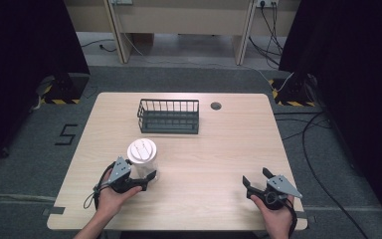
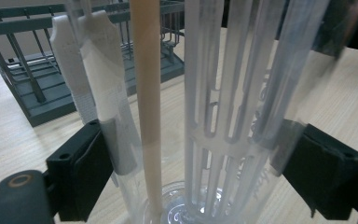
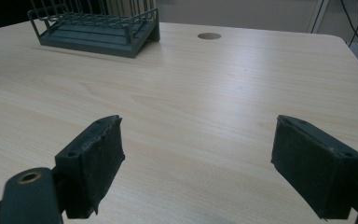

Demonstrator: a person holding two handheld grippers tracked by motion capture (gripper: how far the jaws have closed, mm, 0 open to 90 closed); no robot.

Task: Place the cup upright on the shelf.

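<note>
A clear plastic cup (image 1: 142,154) with a white lid stands on the wooden table (image 1: 219,149), left of centre near the front. My left gripper (image 1: 148,181) is shut on its lower part, one black pad (image 2: 86,172) pressed against each side. In the left gripper view the cup (image 2: 223,116) holds white plastic cutlery (image 2: 214,130) and a beige stick (image 2: 149,116). At the front right my right gripper (image 1: 255,177) rests open, and nothing lies between its pads (image 3: 95,161) except bare wood.
A dark grey wire basket (image 1: 169,117) stands at the back centre of the table, beyond the cup. A round cable hole (image 1: 216,105) sits just right of it. Cables run over the floor at the right.
</note>
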